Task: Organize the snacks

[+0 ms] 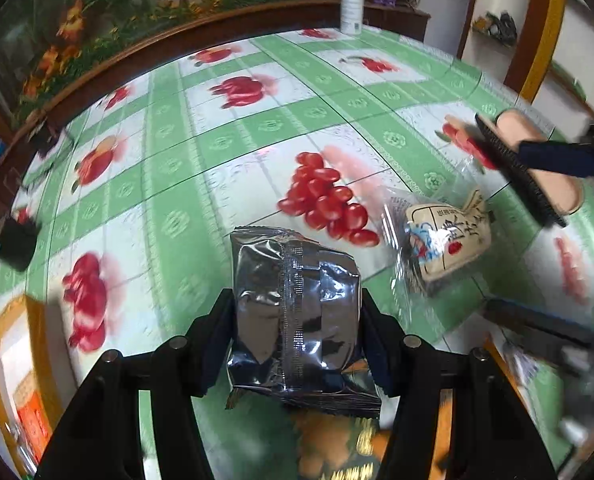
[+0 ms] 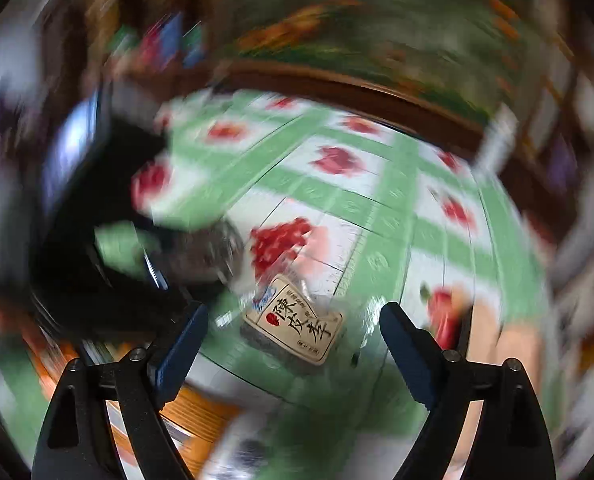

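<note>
A silver foil snack packet (image 1: 297, 320) stands between the fingers of my left gripper (image 1: 297, 344), which press on its two sides just above the tablecloth. To its right a clear snack packet with a beige label (image 1: 441, 240) lies flat on the table. The right wrist view is blurred. There the beige-label packet (image 2: 297, 320) lies just beyond my right gripper (image 2: 295, 340), whose jaws stand wide open and hold nothing. One ridged finger (image 1: 517, 168) of the right gripper shows above that packet in the left wrist view. The left gripper is the dark mass (image 2: 97, 248) at the left.
The table (image 1: 257, 128) has a green cloth with a fruit print and a wooden rail along its far edge. A white bottle (image 1: 351, 0) stands at the far side. Orange boxes (image 1: 21, 368) sit at the near left and an orange snack pack (image 1: 337, 444) lies under the left gripper.
</note>
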Motion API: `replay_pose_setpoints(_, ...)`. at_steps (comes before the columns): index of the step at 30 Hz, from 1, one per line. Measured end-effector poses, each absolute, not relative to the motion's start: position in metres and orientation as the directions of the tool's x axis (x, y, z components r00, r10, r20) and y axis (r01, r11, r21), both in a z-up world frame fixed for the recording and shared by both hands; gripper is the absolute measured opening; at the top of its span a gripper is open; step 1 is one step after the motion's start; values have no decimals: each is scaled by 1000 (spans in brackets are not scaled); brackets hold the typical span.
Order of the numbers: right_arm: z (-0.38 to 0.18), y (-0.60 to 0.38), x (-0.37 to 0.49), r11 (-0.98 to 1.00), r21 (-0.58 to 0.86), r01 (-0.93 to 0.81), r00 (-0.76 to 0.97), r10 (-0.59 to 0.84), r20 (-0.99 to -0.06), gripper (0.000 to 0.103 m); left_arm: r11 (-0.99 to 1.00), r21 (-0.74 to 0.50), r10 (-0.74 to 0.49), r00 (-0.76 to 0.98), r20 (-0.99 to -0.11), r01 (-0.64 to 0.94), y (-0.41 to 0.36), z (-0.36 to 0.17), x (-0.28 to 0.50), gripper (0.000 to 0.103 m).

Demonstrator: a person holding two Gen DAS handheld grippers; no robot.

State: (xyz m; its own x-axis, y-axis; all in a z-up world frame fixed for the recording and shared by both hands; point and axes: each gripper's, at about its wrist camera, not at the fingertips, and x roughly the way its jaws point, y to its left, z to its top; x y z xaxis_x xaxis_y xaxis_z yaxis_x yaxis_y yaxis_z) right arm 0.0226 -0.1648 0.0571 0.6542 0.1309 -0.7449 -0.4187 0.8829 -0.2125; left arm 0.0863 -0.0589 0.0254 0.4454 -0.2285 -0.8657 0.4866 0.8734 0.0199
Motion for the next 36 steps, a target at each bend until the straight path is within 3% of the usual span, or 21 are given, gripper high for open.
replay_pose_setpoints(4,35,-156,38,789,-346,-508,620,56,-782,90,892,-55,-274,439,-856,449,-27,45,73,58)
replay_pose_setpoints(8,24,-162,58,800,-274,-533,566,96,-819,89,901,-74,-285,458,-842,427,-6,57,57,58)
replay_pose_setpoints(9,23,-164,62,811,-250,-529,556,109,-824,86,904,-72,-283,464,-839,421,-3,59,54,58)
replay_pose_setpoints(10,21,-165,64,819,-228,-527,545,119,-830,71,907,-66,-278,474,-835,416,0,61,50,58)
replay_pose_setpoints(16,23,-174,66,892,-81,-444,501,172,-848,50,924,-60,-268,526,-808,378,19,71,30,58)
replay_pose_setpoints(26,49,-179,31,945,77,-319,537,247,-807,48,962,-112,-245,611,-753,249,93,100,-20,58)
replay_pose_setpoints(36,100,-56,-5,856,152,-493,518,430,-739,48,992,-127,-106,640,-761,13,197,84,-67,59)
